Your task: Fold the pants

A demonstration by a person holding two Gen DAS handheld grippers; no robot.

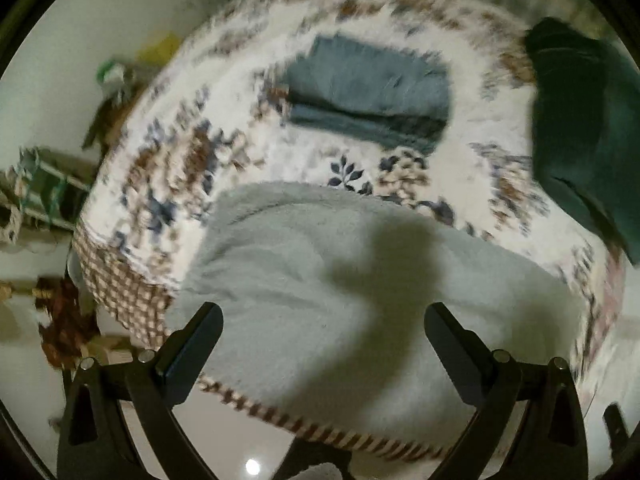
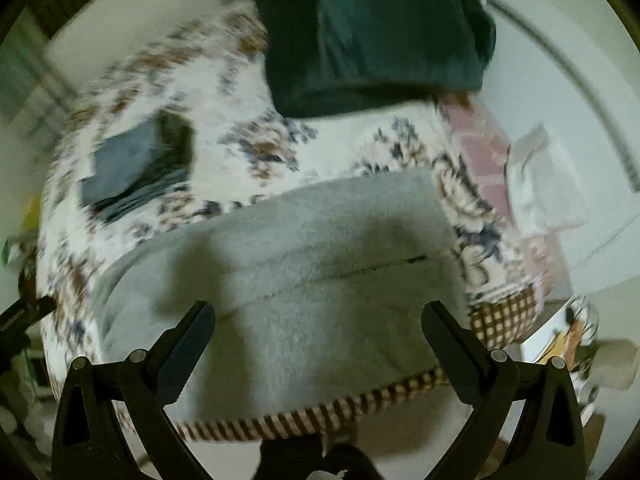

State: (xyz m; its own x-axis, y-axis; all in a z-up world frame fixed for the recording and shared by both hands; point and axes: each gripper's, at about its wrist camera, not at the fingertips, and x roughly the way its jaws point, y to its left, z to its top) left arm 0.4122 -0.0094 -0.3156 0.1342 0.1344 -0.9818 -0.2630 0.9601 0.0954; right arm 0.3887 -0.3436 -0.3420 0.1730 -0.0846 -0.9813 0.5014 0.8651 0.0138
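In the left wrist view, the left gripper (image 1: 322, 330) hangs spread wide, holding nothing, over the light grey pants (image 1: 320, 280) at lower centre (fuzzy fabric). In the right wrist view, the right gripper (image 2: 318, 328) gapes equally empty above them.

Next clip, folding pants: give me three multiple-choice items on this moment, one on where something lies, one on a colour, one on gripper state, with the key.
1. In the left wrist view, where does the folded blue-grey garment lie relative to the light grey pants?
A. Beyond them on the floral bedspread
B. On top of them
C. On the floor

2. What colour is the bundle at the far edge of the bed?
A. Red
B. Dark green
C. Yellow

3. How do the left gripper and right gripper stand?
A. Both shut on cloth
B. One shut
C. Both open

Key: 1 A, patterned cover shows between the two; 2 B, dark green in both views; 3 C, the fingers are spread wide with nothing between them.
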